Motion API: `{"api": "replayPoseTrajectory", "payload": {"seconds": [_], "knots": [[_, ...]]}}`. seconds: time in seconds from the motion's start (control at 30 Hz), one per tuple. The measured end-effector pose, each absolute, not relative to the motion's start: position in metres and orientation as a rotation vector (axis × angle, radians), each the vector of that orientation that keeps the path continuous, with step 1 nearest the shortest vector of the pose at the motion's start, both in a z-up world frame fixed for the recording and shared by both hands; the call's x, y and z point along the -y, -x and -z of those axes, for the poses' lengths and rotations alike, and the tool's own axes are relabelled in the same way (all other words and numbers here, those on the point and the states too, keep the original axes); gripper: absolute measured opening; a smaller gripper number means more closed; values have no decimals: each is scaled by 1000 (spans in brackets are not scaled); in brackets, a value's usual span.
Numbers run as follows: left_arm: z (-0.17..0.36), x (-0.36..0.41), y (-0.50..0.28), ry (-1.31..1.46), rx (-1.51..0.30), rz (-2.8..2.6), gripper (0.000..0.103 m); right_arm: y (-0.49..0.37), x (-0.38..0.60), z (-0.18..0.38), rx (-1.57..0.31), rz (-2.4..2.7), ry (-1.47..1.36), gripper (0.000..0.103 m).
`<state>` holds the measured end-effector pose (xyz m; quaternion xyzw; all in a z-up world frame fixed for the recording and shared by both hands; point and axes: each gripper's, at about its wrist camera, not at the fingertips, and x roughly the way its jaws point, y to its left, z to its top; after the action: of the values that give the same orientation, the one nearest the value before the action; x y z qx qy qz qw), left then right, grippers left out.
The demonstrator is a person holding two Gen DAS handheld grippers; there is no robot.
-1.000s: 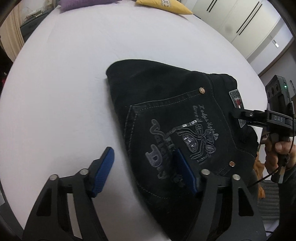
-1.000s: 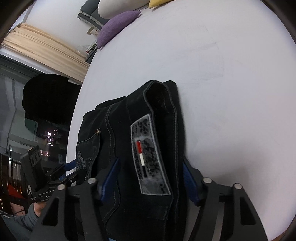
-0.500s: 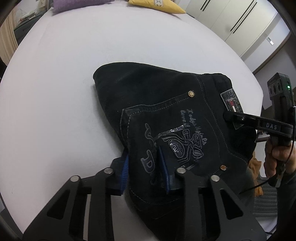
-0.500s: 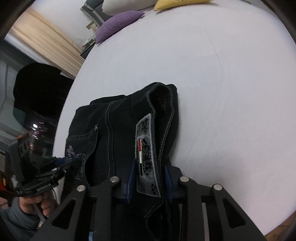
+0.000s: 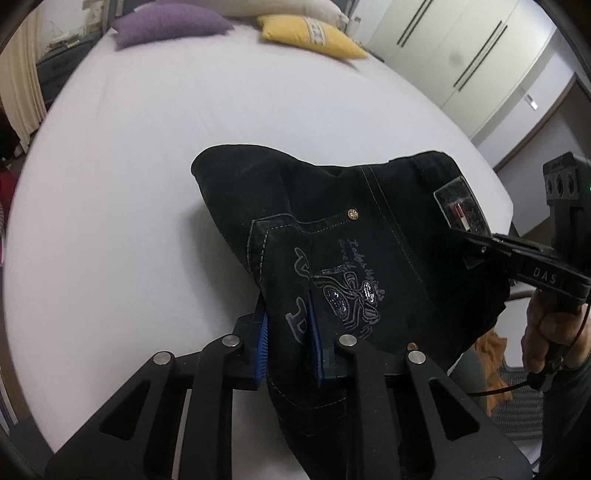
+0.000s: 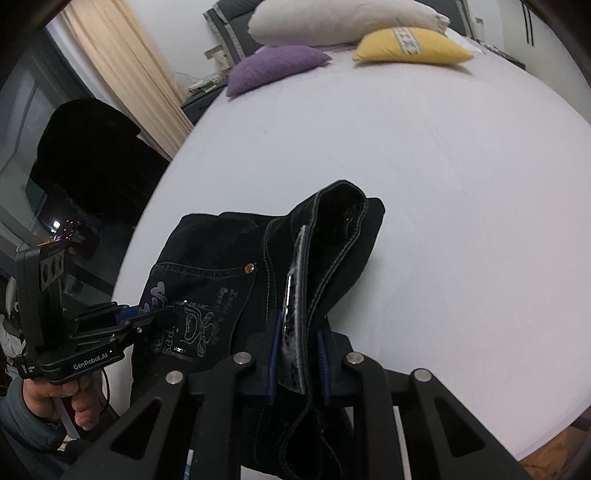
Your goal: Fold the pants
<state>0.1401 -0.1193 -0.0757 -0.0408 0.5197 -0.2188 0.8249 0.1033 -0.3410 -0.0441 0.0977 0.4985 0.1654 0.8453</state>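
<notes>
The black jeans (image 5: 332, 236), folded into a small bundle with an embroidered back pocket up, are held above the white bed (image 5: 147, 147). My left gripper (image 5: 288, 339) is shut on the pocket edge of the bundle. My right gripper (image 6: 297, 354) is shut on the waistband by the grey label patch (image 6: 293, 317). The jeans (image 6: 229, 266) sag between the two grippers, the far end still touching the sheet. The right gripper also shows in the left wrist view (image 5: 480, 247), and the left gripper in the right wrist view (image 6: 147, 317).
A purple pillow (image 5: 170, 26), a yellow pillow (image 5: 310, 37) and a white pillow (image 6: 343, 18) lie at the head of the bed. White wardrobe doors (image 5: 461, 48) stand to the right. Beige curtains (image 6: 122, 74) and a dark window are to the left.
Both grippers went from open around the jeans to shut on them. They then lifted the near edge of the bundle off the bed.
</notes>
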Motion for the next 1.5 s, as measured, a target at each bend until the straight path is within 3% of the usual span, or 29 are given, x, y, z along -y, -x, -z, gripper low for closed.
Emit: {"api": "replayPoseTrajectory", "payload": {"seconds": [0.37, 0.8, 0.9, 1.03, 1.1, 1.23, 1.4, 1.47, 1.5], "knots": [[34, 50, -251, 3, -1000, 336, 17, -236, 284, 35, -996, -448, -289, 19], [124, 26, -377, -8, -1086, 267, 20, -358, 274, 117, -1102, -386, -406, 19], [135, 29, -377, -25, -1066, 248, 29, -360, 277, 138, -1111, -378, -414, 23], [148, 24, -373, 9, -1031, 199, 61, -358, 280, 147, -1079, -374, -461, 30], [150, 16, -373, 53, -1018, 195, 64, -355, 279, 146, -1068, -378, -460, 34], [131, 2, -358, 34, -964, 164, 64, -339, 297, 135, -1049, -321, -510, 58], [59, -19, -299, 4, -742, 73, 72, -305, 319, 101, -969, -213, -492, 60], [15, -20, -247, -16, -565, 11, 98, -277, 313, 68, -878, -200, -420, 60], [-4, -20, -226, -27, -488, -29, 103, -263, 309, 49, -824, -199, -381, 60]]}}
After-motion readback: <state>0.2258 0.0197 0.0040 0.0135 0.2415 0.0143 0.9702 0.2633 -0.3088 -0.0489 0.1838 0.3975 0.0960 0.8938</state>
